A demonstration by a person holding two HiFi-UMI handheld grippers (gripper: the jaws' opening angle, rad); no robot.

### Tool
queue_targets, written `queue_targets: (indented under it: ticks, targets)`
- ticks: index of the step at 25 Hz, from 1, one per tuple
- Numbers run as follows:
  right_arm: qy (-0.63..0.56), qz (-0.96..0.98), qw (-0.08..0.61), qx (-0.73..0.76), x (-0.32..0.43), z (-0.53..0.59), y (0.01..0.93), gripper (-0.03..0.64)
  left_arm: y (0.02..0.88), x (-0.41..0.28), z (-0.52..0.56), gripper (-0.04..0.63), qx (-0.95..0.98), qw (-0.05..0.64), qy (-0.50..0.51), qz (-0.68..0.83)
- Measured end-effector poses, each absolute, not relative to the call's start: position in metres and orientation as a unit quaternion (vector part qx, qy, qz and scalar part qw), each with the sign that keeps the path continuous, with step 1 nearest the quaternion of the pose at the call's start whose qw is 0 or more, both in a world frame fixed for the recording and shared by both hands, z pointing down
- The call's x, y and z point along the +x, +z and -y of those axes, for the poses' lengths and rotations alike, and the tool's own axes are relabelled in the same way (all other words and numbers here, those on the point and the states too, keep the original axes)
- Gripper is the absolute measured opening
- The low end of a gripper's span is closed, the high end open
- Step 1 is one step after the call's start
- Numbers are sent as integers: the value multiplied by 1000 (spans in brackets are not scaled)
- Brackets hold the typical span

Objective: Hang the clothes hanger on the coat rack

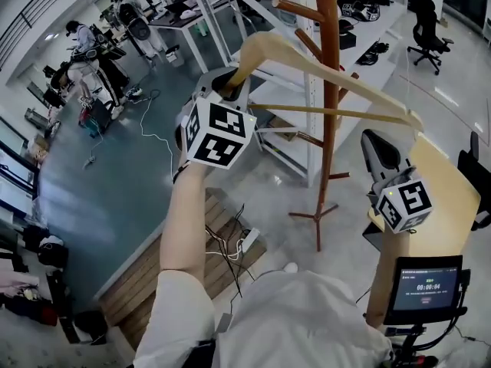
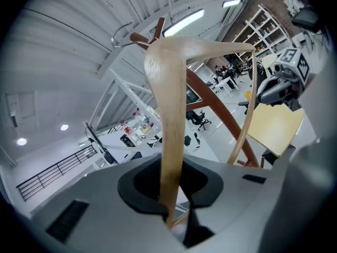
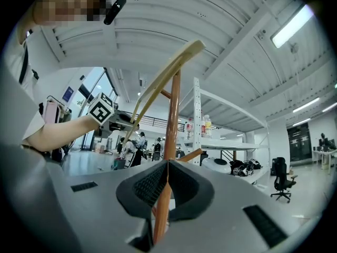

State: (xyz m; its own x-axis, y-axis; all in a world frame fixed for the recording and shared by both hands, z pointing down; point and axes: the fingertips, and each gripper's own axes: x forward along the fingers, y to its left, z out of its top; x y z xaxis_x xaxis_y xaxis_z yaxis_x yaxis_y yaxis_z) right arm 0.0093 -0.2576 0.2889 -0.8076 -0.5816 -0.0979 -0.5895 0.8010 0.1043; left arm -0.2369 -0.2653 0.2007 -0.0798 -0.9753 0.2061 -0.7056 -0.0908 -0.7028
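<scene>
My left gripper (image 1: pixel 230 80) (image 2: pixel 175 191) is shut on one end of a pale wooden clothes hanger (image 1: pixel 368 92) (image 2: pixel 169 115), held up high. The hanger's arm and lower bar cross in front of the brown wooden coat rack (image 1: pixel 330 129) (image 2: pixel 221 115), just below its upper pegs. Its metal hook (image 2: pixel 122 33) shows beside a peg at the top of the left gripper view. My right gripper (image 1: pixel 377 142) (image 3: pixel 167 175) is shut with nothing in it, to the right of the rack, under the hanger's far end. The right gripper view has the rack's pole (image 3: pixel 174 115) and the hanger (image 3: pixel 163 83) ahead.
White shelving (image 1: pixel 295 140) stands right behind the rack. A yellowish table (image 1: pixel 445 198) is at the right, with a small screen (image 1: pixel 426 286) below it. Cables (image 1: pixel 230 248) lie on a wooden platform at my feet. People work at desks (image 1: pixel 84 60) far left; an office chair (image 1: pixel 426 33) stands far right.
</scene>
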Motion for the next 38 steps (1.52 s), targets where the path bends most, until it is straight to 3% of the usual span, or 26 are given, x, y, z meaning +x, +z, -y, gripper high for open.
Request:
queue_targets:
  ticks: [38]
  targets:
    - [43,-915,-15,-402,63,245,324,12,264,-167,324,64,-727,195,-349,-559]
